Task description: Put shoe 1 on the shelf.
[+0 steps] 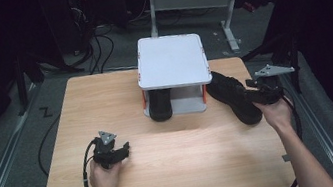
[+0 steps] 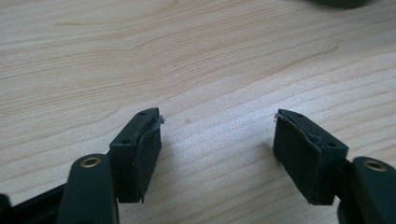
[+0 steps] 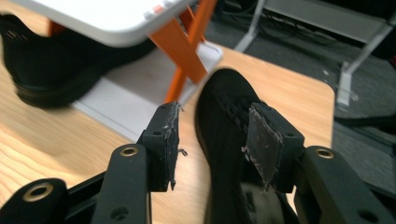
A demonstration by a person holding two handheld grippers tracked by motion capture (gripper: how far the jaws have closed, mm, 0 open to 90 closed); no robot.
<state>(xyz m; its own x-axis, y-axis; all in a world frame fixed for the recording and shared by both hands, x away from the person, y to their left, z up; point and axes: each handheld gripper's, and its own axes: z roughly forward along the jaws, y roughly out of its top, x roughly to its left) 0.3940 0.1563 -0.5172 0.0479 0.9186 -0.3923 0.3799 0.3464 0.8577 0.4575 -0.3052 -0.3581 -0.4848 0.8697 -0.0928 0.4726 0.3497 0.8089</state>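
A white shelf rack (image 1: 171, 61) with orange legs stands at the top middle of the wooden bench (image 1: 174, 158), and one black shoe (image 1: 160, 104) sits under its flat top. The right claw (image 1: 256, 95) is at the right of the picture with its jaws around the other soft black shoe (image 1: 232, 94); I cannot tell if they squeeze it. The left claw (image 1: 124, 150) rests low on the left, jaws apart over bare smooth wood.

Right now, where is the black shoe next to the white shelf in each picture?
High view: the black shoe lies on the table just right of the white shelf.
Right gripper view: in the middle, between the open jaws, with the shelf at upper left.
Left gripper view: a dark sliver at the top right edge, too little to tell.
Shared landmark: the wooden table.
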